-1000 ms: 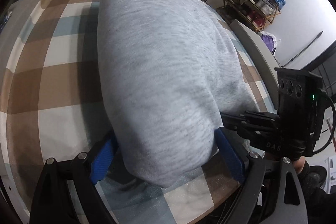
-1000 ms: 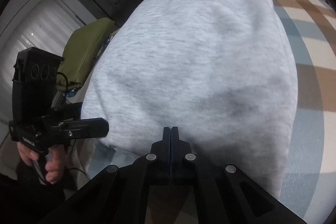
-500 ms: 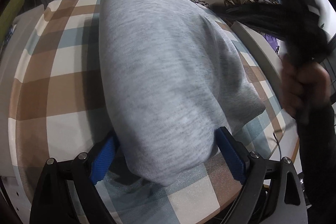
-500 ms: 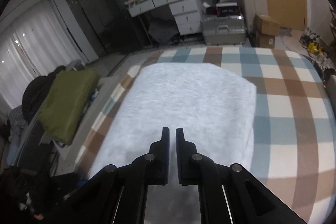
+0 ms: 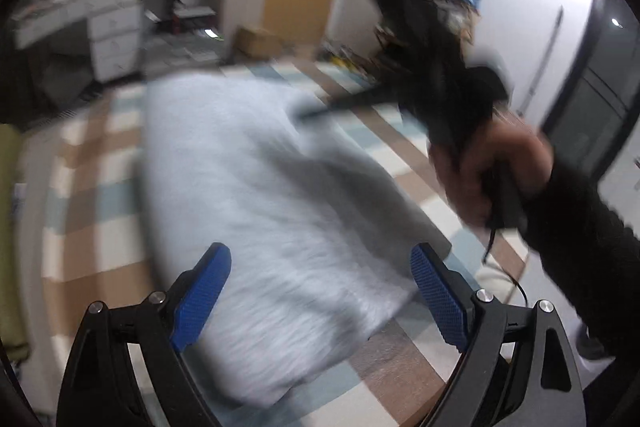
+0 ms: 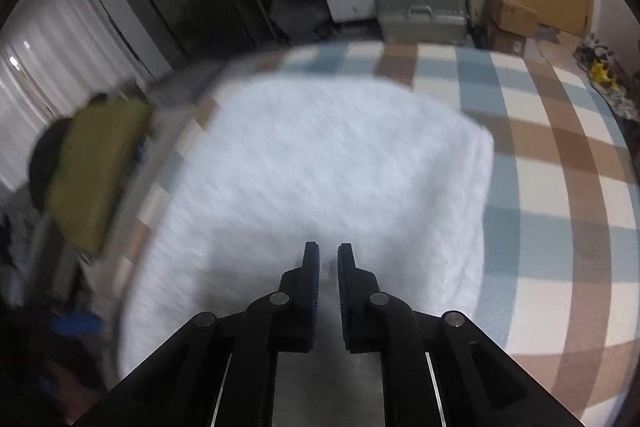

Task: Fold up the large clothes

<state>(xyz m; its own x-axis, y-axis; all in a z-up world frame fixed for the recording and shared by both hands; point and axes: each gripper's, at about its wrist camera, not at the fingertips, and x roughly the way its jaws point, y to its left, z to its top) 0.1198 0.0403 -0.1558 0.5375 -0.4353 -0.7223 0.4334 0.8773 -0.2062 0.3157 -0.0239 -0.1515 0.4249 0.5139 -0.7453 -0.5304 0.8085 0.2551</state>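
Lying folded on checked cover (image 6: 560, 187), grey garment (image 6: 320, 167), edges clear

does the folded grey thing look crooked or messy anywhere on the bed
Nothing stands out. The grey garment lies as one flat folded block on the checked cover, its edges roughly straight. Both views are motion-blurred, so small wrinkles cannot be judged.

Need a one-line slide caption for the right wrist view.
Right gripper, slightly open and empty, above folded grey garment on checked cover.
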